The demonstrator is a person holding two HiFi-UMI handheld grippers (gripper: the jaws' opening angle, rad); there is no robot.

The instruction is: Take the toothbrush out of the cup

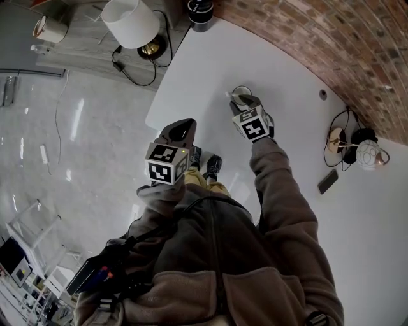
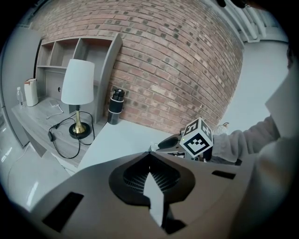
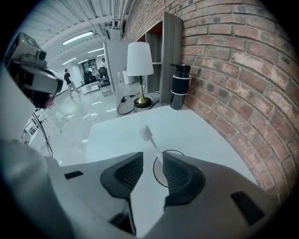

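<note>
A white toothbrush (image 3: 150, 140) stands tilted in a clear round cup (image 3: 159, 176) on the white table (image 1: 210, 63), its bristle head up and to the left. My right gripper (image 3: 153, 163) hangs just over the cup, open. The brush's handle runs up through the gap close to the right pad (image 3: 175, 175), and I see no pressing on it. From the head view, the right gripper (image 1: 244, 100) covers most of the cup (image 1: 241, 90). My left gripper (image 2: 149, 156) is shut with nothing in it, held off the table's near-left edge (image 1: 180, 129).
A white-shaded lamp (image 1: 131, 22) and a black bottle (image 1: 199, 13) stand at the far end by the brick wall (image 1: 331, 44). A dark phone-like slab (image 1: 327, 181) and a small round lamp (image 1: 368, 154) lie on the table to the right. The table's left edge (image 1: 159, 108) drops to the floor.
</note>
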